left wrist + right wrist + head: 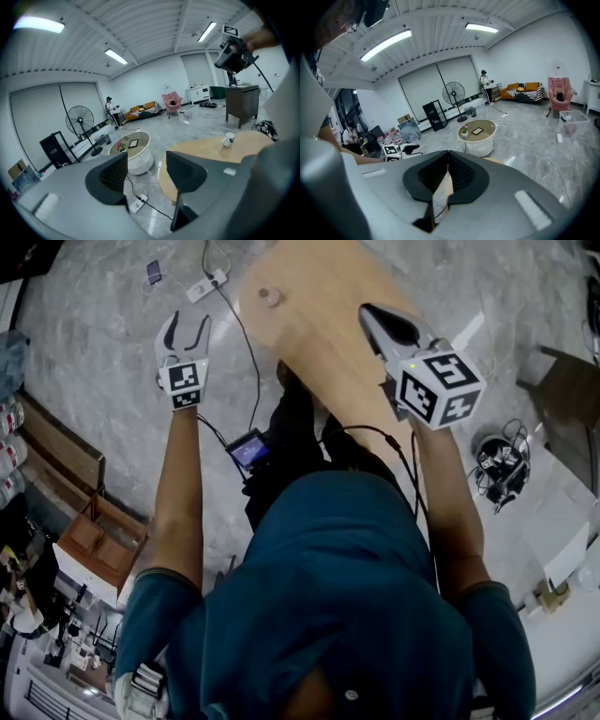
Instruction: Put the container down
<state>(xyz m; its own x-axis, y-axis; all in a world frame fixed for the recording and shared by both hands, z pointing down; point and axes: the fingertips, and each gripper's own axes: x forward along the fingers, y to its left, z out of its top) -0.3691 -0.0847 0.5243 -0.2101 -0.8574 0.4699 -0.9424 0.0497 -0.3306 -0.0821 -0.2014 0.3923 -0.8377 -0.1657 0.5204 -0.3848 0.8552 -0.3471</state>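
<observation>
One wooden counter [319, 381] lies under both raised grippers. The left gripper [190, 320] has its jaws apart and empty; the right gripper [367, 312] has its jaws together. They are best kept high and clear. The small container [271, 296] stands on the counter, at three o'clock from the left gripper, well apart.

The person's torso [328, 596] is covering the near end of the wooden table [319, 343], and the head view's top edge is cutting off its far end. The container [271, 296] standing on the table is showing too small to tell its kind. In the left gripper view, a far-off figure [110, 108] by the sofa [143, 109] is appearing too small to make out.
</observation>
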